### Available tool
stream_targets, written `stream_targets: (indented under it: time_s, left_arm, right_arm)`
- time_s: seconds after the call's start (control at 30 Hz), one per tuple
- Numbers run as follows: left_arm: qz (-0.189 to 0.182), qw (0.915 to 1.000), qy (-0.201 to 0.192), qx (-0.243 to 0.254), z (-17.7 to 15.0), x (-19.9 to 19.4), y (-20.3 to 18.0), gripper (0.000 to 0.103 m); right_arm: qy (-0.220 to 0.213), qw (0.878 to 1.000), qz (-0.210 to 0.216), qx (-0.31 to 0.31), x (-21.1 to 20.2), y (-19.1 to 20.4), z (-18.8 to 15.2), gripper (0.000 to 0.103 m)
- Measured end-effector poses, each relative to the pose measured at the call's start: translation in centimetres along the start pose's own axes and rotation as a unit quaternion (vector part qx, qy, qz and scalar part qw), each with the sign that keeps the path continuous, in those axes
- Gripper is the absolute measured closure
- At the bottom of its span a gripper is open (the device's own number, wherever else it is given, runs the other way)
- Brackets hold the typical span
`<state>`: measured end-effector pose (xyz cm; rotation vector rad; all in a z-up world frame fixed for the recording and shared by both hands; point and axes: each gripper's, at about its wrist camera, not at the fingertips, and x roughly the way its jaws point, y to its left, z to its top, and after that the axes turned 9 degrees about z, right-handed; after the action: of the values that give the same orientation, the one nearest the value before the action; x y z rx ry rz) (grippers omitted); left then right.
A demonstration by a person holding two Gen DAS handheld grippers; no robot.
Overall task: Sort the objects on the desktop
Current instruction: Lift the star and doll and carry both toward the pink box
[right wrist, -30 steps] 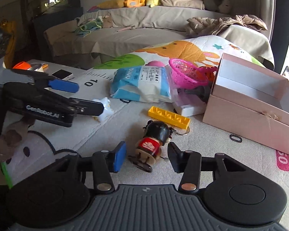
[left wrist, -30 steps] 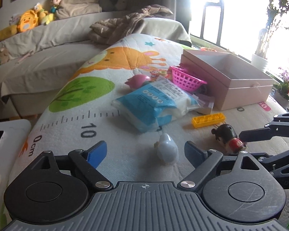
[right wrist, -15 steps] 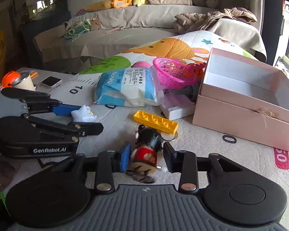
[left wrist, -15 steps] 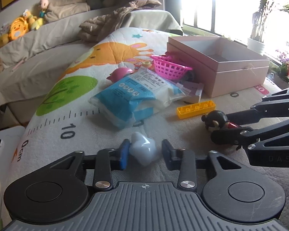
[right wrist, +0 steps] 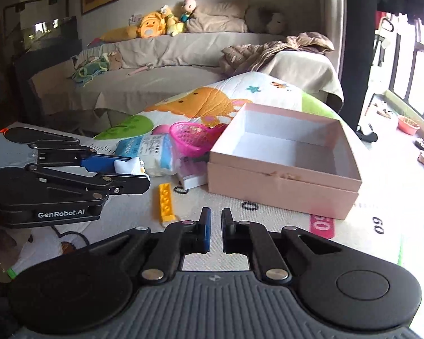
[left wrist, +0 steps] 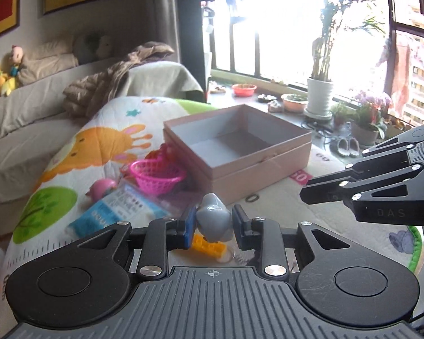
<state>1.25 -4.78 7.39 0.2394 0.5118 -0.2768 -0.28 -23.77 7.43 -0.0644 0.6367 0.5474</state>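
My left gripper is shut on a small pale white toy figure and holds it above the play mat, short of the open pink box. The toy also shows in the right wrist view between the left gripper's fingers. My right gripper is nearly shut with nothing between its fingertips; it hovers above the mat in front of the pink box. It also shows in the left wrist view. The black and red doll is out of sight.
On the mat lie a yellow brick, a blue-and-white wipes pack, a pink basket, a pink ball and a small black ring. A sofa with plush toys stands behind. Plant pots line the window sill.
Both grippers have risen and moved toward the pink box. The left one carries the white toy up. The doll seen between the right fingers before is no longer in view.
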Motion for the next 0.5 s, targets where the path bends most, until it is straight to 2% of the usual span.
stream_targets:
  time_s: [0.07, 0.1, 0.13, 0.17, 0.2, 0.3, 0.43, 0.47, 0.5]
  left_arm:
    - [0.006, 1.0, -0.003, -0.007, 0.5, 0.5, 0.4, 0.072]
    - [0.01, 0.9998, 0.0, -0.016, 0.8, 0.8, 1.0, 0.072]
    - [0.015, 0.9995, 0.006, -0.026, 1.0, 1.3, 1.6, 0.072]
    - [0.021, 0.9991, 0.012, -0.034, 1.2, 1.8, 2.2, 0.072]
    - [0.026, 0.9987, 0.017, -0.04, 1.4, 2.2, 2.8, 0.072]
    - [0.035, 0.9982, 0.027, -0.042, 2.0, 3.1, 3.6, 0.072]
    - [0.036, 0.9983, 0.032, -0.032, 2.4, 3.3, 3.5, 0.072]
    - [0.033, 0.9985, 0.032, -0.028, 2.3, 3.2, 3.4, 0.072]
    - [0.03, 0.9987, 0.032, -0.025, 2.3, 3.1, 3.2, 0.072]
  right_arm:
    - [-0.001, 1.0, 0.005, 0.01, 0.0, -0.4, -0.4, 0.092]
    - [0.002, 1.0, 0.011, 0.011, 0.2, -0.3, -0.7, 0.082]
    - [0.003, 1.0, 0.016, 0.011, 0.6, -0.1, -0.9, 0.061]
    - [0.002, 1.0, 0.022, 0.012, 1.1, 0.2, -1.2, 0.048]
    - [0.0, 0.999, 0.029, 0.013, 1.7, 0.6, -1.4, 0.029]
    - [0.019, 0.998, 0.058, 0.02, 4.7, 1.6, -1.5, 0.027]
    - [0.077, 0.996, 0.038, 0.011, 8.1, 2.5, -2.1, 0.028]
    - [0.078, 0.996, 0.032, -0.003, 8.0, 2.7, -2.5, 0.03]
    - [0.076, 0.997, 0.025, -0.023, 7.5, 2.9, -3.0, 0.046]
